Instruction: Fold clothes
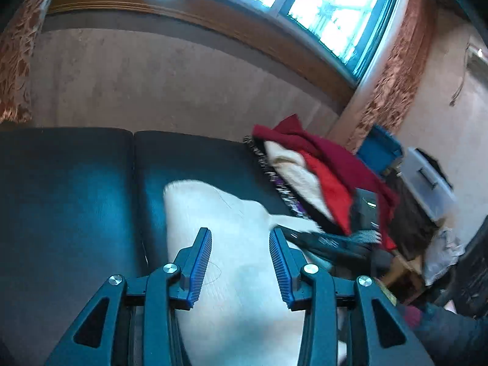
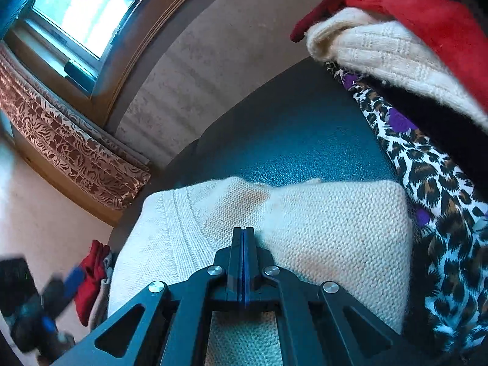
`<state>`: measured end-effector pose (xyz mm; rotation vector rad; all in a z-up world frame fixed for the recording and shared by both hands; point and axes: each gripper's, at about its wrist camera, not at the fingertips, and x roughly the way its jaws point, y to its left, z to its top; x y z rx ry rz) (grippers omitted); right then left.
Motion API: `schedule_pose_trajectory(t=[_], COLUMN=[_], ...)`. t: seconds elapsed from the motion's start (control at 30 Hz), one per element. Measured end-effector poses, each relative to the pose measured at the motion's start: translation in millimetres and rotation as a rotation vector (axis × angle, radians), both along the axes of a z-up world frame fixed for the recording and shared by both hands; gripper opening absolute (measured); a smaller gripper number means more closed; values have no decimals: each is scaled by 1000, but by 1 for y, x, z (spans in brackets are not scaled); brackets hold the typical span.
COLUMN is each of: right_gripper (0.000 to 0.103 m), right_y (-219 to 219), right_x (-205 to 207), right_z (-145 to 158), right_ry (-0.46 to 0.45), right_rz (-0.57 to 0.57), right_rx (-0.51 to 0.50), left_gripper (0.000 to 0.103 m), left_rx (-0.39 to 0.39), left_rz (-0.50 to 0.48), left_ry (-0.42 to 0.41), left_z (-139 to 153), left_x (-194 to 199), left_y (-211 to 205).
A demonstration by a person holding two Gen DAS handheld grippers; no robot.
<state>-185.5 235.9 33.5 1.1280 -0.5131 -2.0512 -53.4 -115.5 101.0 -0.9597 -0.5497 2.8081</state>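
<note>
Cream sweater (image 2: 335,228) lies nearest on the sofa (image 2: 289,140), mid-fold; right gripper (image 2: 243,235) jaws pressed together, left gripper (image 1: 241,262) jaws spread empty; next needs an edge pinch.

A knitted sweater (image 2: 320,228) lies on the padded bench (image 1: 76,183), near its front edge. To the right of it, on the same bench, sits a pile of clothes (image 1: 311,170), its lowest layer, a patterned cloth (image 2: 427,183), touching the sweater's right side. The left gripper (image 1: 241,262) hangs over the sweater; the right gripper (image 2: 244,238) sits at the sweater's near part. Behind the bench stands a wall, with a window (image 1: 320,6) above it and a curtain (image 1: 393,70) to the window's right.
</note>
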Motion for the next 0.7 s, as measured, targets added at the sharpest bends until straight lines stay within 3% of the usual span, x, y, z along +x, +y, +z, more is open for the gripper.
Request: schedule_pose_trajectory(t=[0.13, 0.2, 0.37, 0.6, 0.7], right_gripper=[0, 0, 0, 0, 0], right_y=[-2, -3, -6, -18, -17], right_x=[-1, -5, -15, -21, -17], right_z=[-2, -2, -3, 0, 2], right_ry=[18, 26, 29, 35, 38], right_rz=[11, 27, 45, 19, 22], right_rx=[2, 8, 16, 43, 41], left_gripper=[40, 40, 42, 44, 44], left_rx=[-39, -76, -291, -363, -339], left_rz=[-40, -53, 56, 113, 135], left_ry=[-71, -204, -105, -123, -148], left_z=[-14, -47, -65, -70, -65], left_x=[-45, -71, -68, -88, -81], left_y=[12, 20, 39, 37, 36])
